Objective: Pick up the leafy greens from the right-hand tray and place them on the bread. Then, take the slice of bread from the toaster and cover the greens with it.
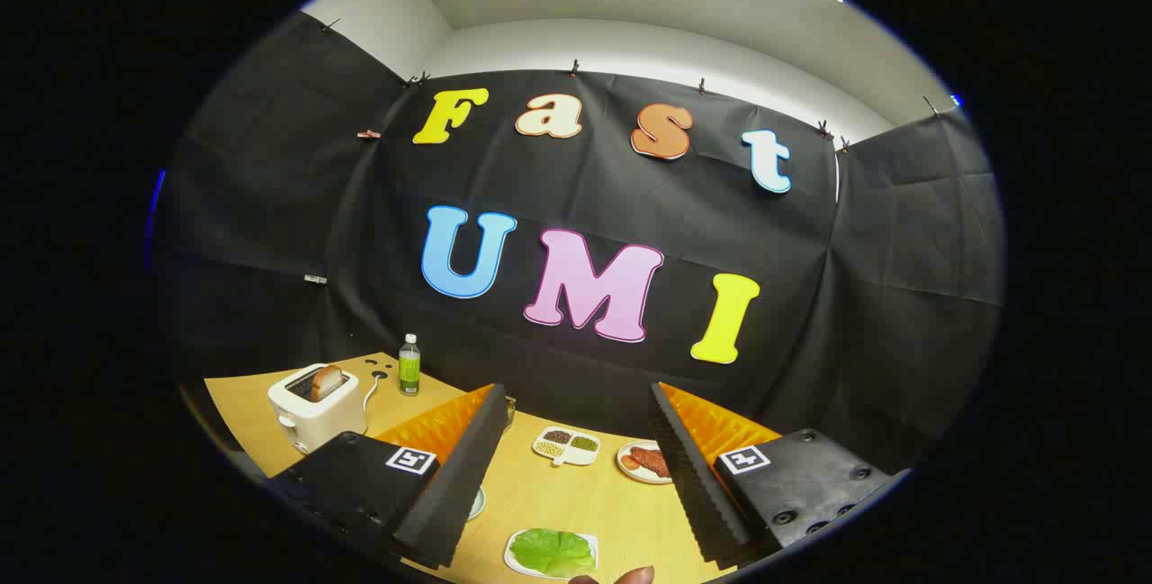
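Observation:
A green lettuce leaf [551, 551] lies on a small white tray [520, 562] on the wooden table, between and below my fingers. A white toaster [315, 415] stands beyond my left finger with a slice of bread [326, 381] sticking up from its slot. My gripper [576, 467] is open, held above the table with nothing between its fingers. A rim of a plate [476, 504] peeks out beside the left finger; what lies on it is hidden.
A divided white dish [566, 445] of grains and a plate of sausage slices [644, 462] sit beyond the fingers. A green-labelled bottle [409, 365] stands near the back wall beside the toaster. A fingertip [634, 576] shows by the lettuce tray.

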Tool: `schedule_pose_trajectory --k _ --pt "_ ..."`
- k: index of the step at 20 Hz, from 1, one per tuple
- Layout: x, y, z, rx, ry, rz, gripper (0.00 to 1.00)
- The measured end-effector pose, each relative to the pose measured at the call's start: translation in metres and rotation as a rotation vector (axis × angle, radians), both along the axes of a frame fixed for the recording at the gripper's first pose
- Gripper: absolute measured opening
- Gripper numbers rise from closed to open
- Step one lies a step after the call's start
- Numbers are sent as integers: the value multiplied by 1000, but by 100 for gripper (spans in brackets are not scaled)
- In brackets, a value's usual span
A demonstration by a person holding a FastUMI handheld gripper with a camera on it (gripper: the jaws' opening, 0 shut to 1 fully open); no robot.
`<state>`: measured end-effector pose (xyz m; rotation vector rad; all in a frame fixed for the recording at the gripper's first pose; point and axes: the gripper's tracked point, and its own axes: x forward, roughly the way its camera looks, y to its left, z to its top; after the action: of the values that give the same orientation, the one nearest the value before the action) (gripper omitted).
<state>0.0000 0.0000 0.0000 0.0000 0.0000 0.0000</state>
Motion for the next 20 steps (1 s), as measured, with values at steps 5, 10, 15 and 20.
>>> schedule_pose_trajectory --k 5,10,15,20 --pt "-1 -5 1 9 -3 -14 98" --pt "-1 -8 -1 22 5 -18 98" --pt "1 -8 -3 30 11 -16 98" --pt "4 -7 -2 16 9 -8 98"
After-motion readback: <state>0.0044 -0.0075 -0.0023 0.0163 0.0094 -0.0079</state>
